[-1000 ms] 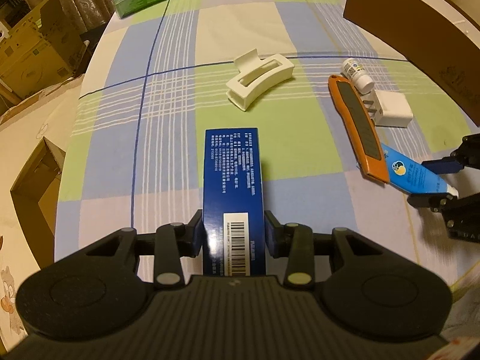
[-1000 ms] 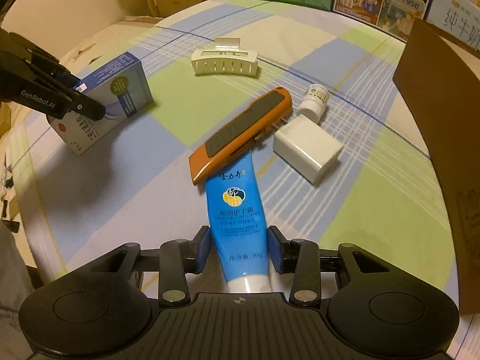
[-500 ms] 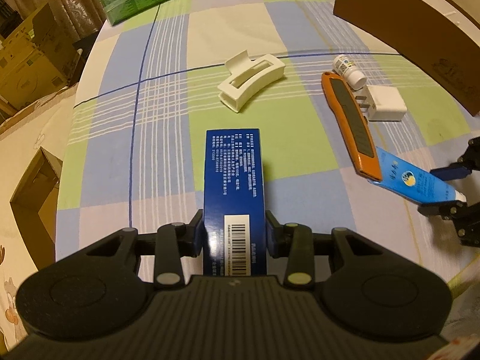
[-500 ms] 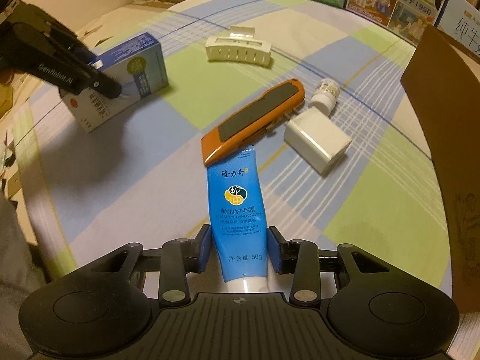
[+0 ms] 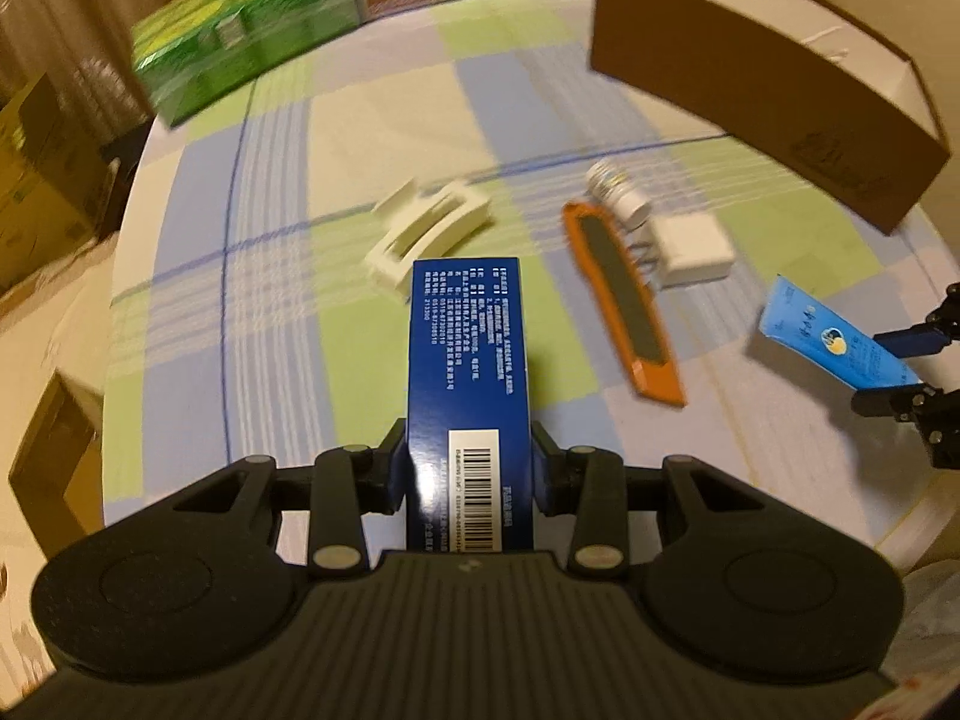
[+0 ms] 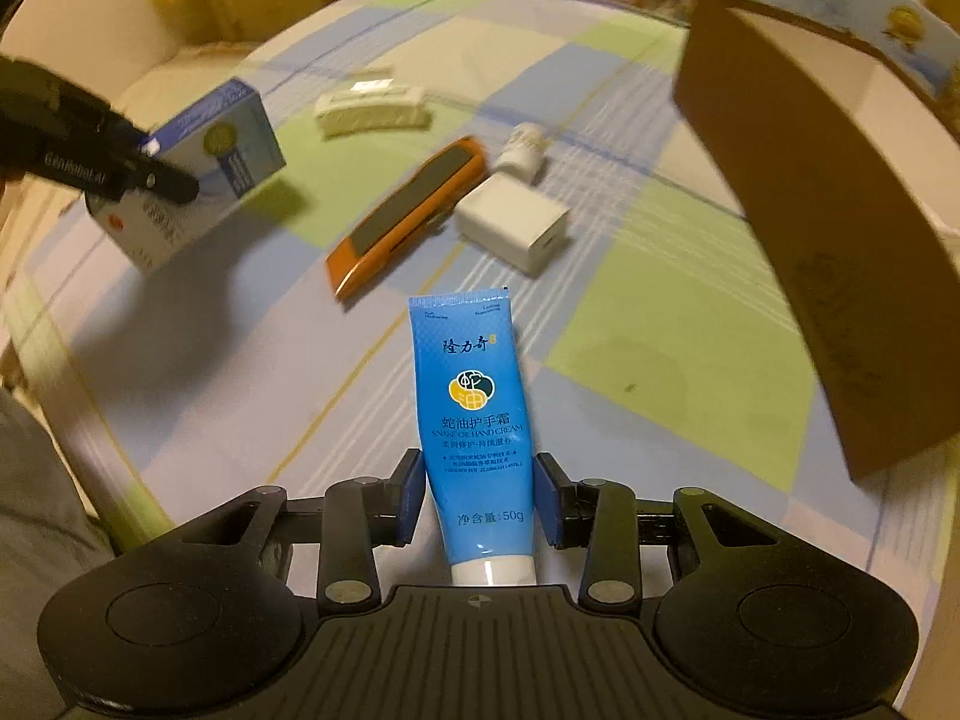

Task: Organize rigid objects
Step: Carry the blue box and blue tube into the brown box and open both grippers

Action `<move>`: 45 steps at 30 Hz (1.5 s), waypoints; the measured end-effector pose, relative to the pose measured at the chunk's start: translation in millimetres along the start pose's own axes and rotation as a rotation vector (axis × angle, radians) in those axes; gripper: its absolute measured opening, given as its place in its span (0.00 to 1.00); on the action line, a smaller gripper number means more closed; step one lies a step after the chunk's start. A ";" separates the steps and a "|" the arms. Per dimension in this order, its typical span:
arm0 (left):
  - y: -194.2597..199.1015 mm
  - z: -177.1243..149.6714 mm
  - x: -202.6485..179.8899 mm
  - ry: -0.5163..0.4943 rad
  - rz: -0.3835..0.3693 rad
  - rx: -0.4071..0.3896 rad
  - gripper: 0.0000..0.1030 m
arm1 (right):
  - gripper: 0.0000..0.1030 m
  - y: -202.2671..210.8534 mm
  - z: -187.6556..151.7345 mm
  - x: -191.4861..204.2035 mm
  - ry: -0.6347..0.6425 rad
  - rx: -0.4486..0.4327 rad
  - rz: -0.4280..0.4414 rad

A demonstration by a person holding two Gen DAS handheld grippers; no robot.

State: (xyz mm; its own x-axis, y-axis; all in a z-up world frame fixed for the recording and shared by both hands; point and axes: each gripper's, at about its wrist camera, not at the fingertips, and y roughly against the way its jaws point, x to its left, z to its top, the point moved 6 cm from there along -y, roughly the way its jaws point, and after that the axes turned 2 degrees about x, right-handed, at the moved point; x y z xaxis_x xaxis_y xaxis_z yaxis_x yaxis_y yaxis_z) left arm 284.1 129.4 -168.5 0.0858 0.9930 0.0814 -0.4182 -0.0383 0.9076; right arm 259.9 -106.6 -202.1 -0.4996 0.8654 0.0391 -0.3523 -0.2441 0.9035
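left gripper (image 5: 469, 468) clamped on a dark blue box (image 5: 468, 360), pads pressing both long sides, barcode end nearest the camera and long axis running straight ahead between the fingers. right gripper (image 6: 480, 501) closed on a blue hand-cream tube (image 6: 474, 420) near its white cap, crimped end pointing forward, long axis also in line with the fingers. both things lifted clear of the counter (image 5: 270, 180) and its checked cloth — shadows beneath them in the right wrist view.

deciding relation, as a judgement: brown cardboard box (image 6: 840, 210) lying ahead and to the right of both grippers, open top and white inner wall showing in the left wrist view (image 5: 780, 42). right gripper nearer to it, left gripper further off on the far side of the loose things — likely tube in first, box after, each going in end-on or needing a turn to lie flat.

resting on the counter between grippers and cardboard box: white hair clip (image 5: 429, 234), orange utility knife (image 5: 624, 300), small white bottle (image 5: 618, 195) on its side touching the knife's far end, white charger (image 5: 690, 246) just beside both. edges blurred in both views.
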 end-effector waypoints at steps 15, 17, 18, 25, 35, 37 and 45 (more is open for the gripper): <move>30.4 79.7 -69.0 -0.197 -0.114 -0.135 0.34 | 0.34 70.7 29.6 -37.0 -0.289 -0.150 -0.082; 34.6 96.2 -79.8 -0.218 -0.133 -0.157 0.34 | 0.34 79.6 35.2 -45.9 -0.342 -0.164 -0.090; 36.5 104.6 -85.4 -0.231 -0.139 -0.169 0.34 | 0.34 84.0 38.2 -51.0 -0.368 -0.172 -0.093; 49.3 168.8 -119.3 -0.309 -0.174 -0.252 0.34 | 0.34 116.2 62.5 -97.0 -0.507 -0.247 -0.130; 41.9 250.8 -180.3 -0.384 -0.202 -0.311 0.34 | 0.34 138.6 85.7 -172.2 -0.656 -0.302 -0.237; 33.9 264.2 -190.6 -0.394 -0.198 -0.307 0.34 | 0.34 137.5 87.2 -187.2 -0.681 -0.306 -0.250; -7.7 308.1 -209.7 -0.400 -0.168 -0.271 0.34 | 0.34 118.8 109.4 -229.4 -0.765 -0.315 -0.227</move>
State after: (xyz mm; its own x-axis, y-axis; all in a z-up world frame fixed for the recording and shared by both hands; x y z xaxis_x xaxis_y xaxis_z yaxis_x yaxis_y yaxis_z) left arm 547.9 -113.0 -65.6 0.4894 0.8602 0.1435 -0.5840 0.2011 0.7864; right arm 419.2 -286.2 -57.0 0.2404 0.9376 0.2513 -0.6392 -0.0419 0.7679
